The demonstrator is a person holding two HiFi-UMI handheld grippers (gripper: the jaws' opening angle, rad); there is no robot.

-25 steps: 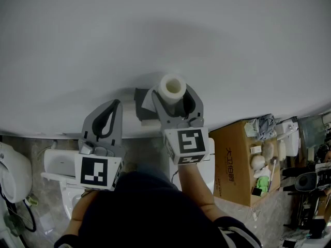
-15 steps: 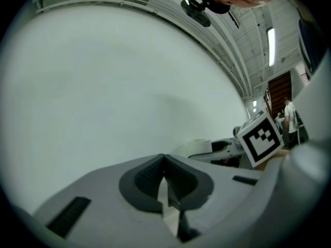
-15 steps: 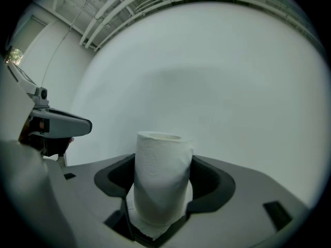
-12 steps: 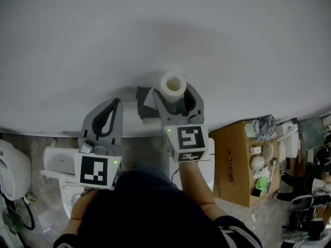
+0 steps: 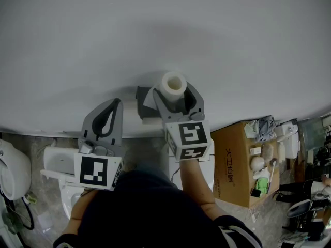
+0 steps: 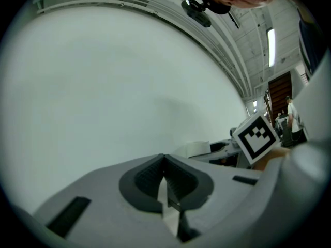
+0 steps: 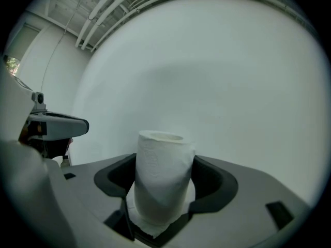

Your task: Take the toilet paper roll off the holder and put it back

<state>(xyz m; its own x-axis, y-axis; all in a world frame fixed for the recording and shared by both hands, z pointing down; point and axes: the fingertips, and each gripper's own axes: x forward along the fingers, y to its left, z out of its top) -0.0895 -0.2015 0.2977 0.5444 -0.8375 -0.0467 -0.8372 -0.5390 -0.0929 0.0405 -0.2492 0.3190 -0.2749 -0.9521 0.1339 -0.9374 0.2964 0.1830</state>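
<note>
A white toilet paper roll (image 5: 173,84) stands upright between the jaws of my right gripper (image 5: 175,96), which is shut on it close to the white wall. In the right gripper view the roll (image 7: 163,180) fills the gap between the dark pads, its open core facing up. The dark grey holder (image 5: 144,105) sits on the wall just left of the roll, partly hidden by the gripper. My left gripper (image 5: 109,115) hangs to the left of the holder. Its jaws (image 6: 164,179) are shut with nothing in them.
A white toilet (image 5: 58,165) stands below the left gripper, and another white fixture (image 5: 12,175) is at the far left. An open cardboard box (image 5: 242,160) with small items stands at the right, with clutter beyond it. The wall (image 5: 165,35) fills the upper view.
The right gripper has shifted a little, its marker cube tipping upward, with the roll still held. The left gripper has not moved.
</note>
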